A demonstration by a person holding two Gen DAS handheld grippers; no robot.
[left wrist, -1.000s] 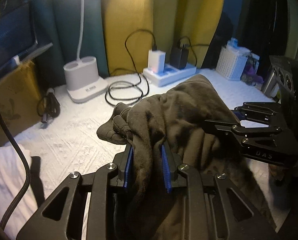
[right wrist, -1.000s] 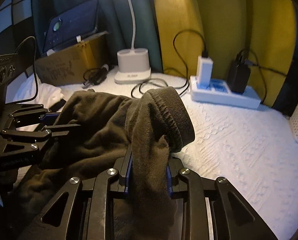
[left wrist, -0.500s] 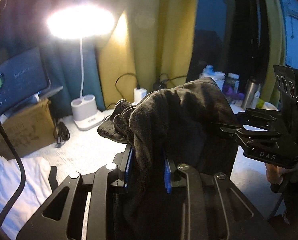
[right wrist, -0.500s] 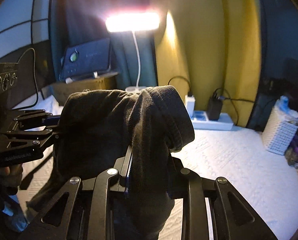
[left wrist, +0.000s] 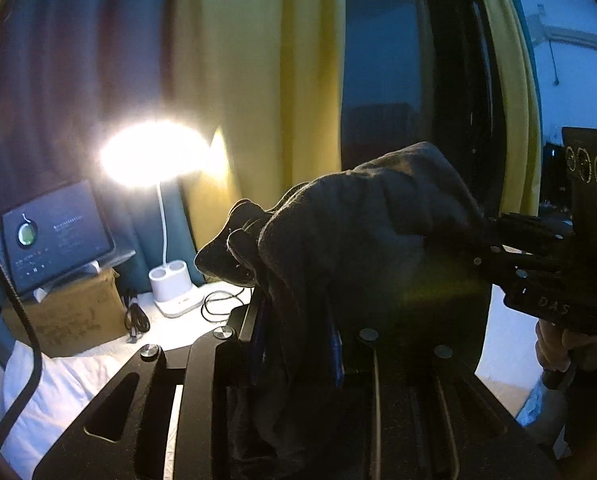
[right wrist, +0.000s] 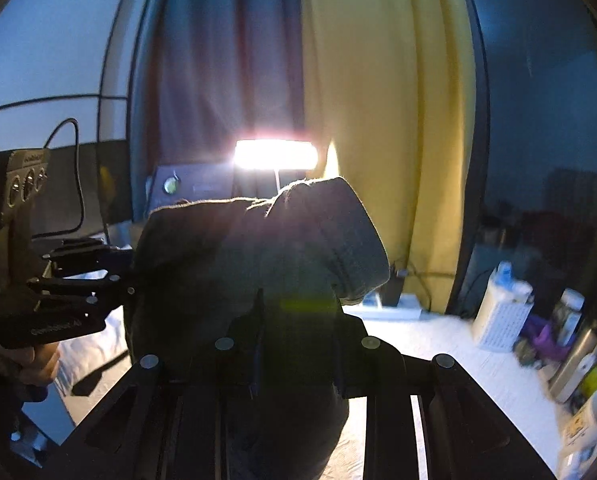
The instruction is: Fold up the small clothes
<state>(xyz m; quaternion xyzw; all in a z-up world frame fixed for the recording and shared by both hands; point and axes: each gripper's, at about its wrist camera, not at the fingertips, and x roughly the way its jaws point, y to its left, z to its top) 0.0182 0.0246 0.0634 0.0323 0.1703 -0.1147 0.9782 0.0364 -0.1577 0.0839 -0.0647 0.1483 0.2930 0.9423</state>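
Soft, bunched dark cloth garment (left wrist: 362,240) hangs clamped in both left hand-held gripper (left wrist: 298,344) and right hand-held gripper (right wrist: 296,344)

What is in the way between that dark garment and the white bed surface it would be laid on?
Nothing visible. The dark garment hangs clamped in the left gripper and the right gripper, above bare white bedding; the basket stands off to the side.
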